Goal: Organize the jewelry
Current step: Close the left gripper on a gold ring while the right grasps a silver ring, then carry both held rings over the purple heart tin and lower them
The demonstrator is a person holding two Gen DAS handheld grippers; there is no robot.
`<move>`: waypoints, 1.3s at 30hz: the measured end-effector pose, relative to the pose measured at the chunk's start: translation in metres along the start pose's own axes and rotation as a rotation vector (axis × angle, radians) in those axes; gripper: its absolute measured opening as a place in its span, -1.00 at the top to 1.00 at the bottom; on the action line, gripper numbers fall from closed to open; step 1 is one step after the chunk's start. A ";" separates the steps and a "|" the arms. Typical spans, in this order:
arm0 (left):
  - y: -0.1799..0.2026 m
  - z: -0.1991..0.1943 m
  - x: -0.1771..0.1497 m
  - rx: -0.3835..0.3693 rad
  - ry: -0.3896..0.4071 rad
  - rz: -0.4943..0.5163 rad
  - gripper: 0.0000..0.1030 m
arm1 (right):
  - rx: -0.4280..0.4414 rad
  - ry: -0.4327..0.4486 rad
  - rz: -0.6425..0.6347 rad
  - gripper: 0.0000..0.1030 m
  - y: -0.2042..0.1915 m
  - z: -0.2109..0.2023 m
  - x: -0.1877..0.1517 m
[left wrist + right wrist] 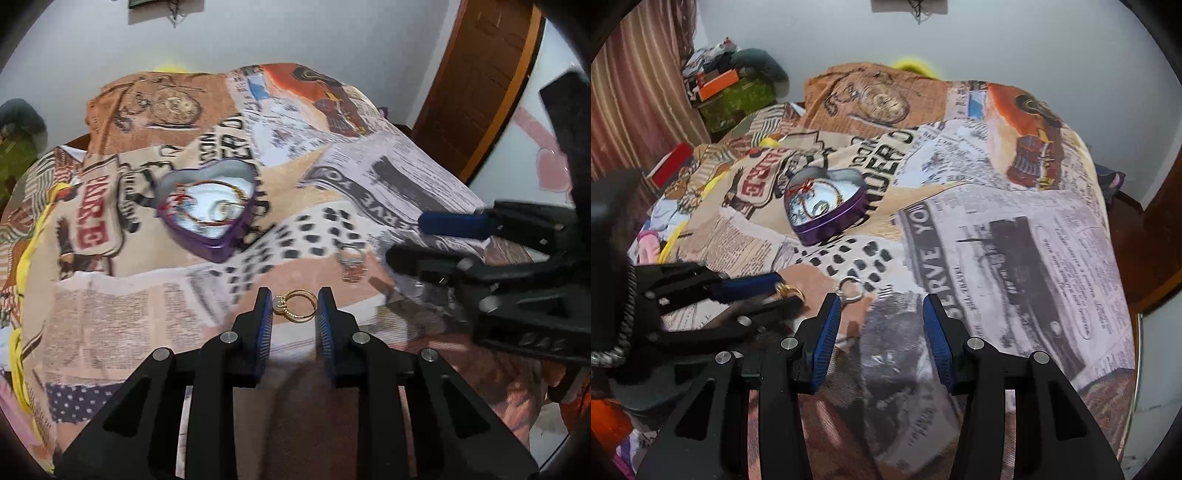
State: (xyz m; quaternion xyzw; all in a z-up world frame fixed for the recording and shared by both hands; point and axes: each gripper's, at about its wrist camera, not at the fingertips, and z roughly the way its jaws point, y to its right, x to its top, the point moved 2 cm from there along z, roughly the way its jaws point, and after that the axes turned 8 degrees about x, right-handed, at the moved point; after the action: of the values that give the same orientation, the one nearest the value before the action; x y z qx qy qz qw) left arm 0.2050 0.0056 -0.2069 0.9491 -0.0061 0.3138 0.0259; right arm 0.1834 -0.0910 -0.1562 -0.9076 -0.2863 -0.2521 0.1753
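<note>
My left gripper [295, 308] is shut on a gold ring [296, 305], held between its blue pads just above the printed cloth; it also shows in the right wrist view [790, 291]. A silver ring [351, 264] lies on the cloth beyond it, and in the right wrist view [851, 288] it sits by the left fingertip. My right gripper [882, 312] is open and empty over the cloth. A purple heart-shaped tin [210, 210] stands open further back with bangles inside; it also shows in the right wrist view [827, 208].
The table is covered by a newspaper-print cloth [1015, 240]. A wooden door [476, 81] stands at the right. A curtain [639, 85] and a pile of clutter [735, 85] are at the back left.
</note>
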 end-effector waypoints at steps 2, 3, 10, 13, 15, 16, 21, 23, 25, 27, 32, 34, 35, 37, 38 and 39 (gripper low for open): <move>-0.008 -0.003 0.000 0.008 0.006 -0.011 0.53 | 0.002 -0.025 -0.015 0.18 -0.005 0.010 0.000; -0.012 -0.005 -0.001 0.011 0.008 -0.015 0.53 | 0.004 -0.034 -0.019 0.18 -0.007 0.015 0.000; -0.023 -0.013 -0.003 0.016 0.028 -0.023 0.53 | 0.037 -0.092 -0.021 0.21 -0.009 0.033 0.004; -0.020 -0.013 -0.002 0.009 0.030 -0.029 0.53 | 0.027 -0.113 -0.014 0.52 -0.007 0.040 0.003; -0.018 -0.014 -0.002 0.002 0.034 -0.031 0.53 | 0.031 -0.108 -0.014 0.53 -0.007 0.038 0.003; -0.017 -0.015 -0.001 0.001 0.036 -0.030 0.53 | 0.029 -0.105 -0.016 0.54 -0.007 0.037 0.003; -0.012 -0.020 0.006 0.004 0.051 -0.011 0.53 | 0.015 -0.098 -0.033 0.80 -0.011 0.033 0.003; -0.012 -0.023 0.010 0.009 0.061 -0.007 0.53 | 0.017 -0.086 -0.031 0.80 -0.011 0.030 0.004; -0.013 -0.027 0.014 0.015 0.074 -0.008 0.53 | 0.005 -0.068 -0.037 0.80 -0.012 0.027 0.006; -0.016 -0.031 0.018 0.016 0.088 -0.013 0.53 | 0.001 -0.050 -0.039 0.80 -0.012 0.023 0.008; -0.023 -0.039 0.027 0.025 0.122 -0.028 0.53 | 0.005 0.003 -0.048 0.80 -0.016 0.009 0.021; -0.027 -0.041 0.032 0.033 0.134 -0.034 0.53 | 0.007 0.025 -0.054 0.80 -0.019 0.004 0.026; -0.028 -0.042 0.034 0.035 0.138 -0.036 0.53 | 0.012 0.038 -0.054 0.80 -0.020 0.001 0.030; -0.033 -0.044 0.039 0.037 0.150 -0.043 0.53 | 0.023 0.063 -0.053 0.80 -0.020 -0.004 0.038; -0.034 -0.045 0.040 0.038 0.156 -0.045 0.53 | 0.027 0.072 -0.051 0.80 -0.020 -0.005 0.041; -0.036 -0.046 0.042 0.041 0.163 -0.048 0.53 | 0.034 0.084 -0.049 0.80 -0.021 -0.007 0.046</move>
State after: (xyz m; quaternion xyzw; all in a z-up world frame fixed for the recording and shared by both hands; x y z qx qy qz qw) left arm 0.2124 0.0444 -0.1465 0.9207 0.0251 0.3893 0.0144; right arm 0.2008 -0.0587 -0.1214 -0.8859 -0.3049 -0.2894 0.1962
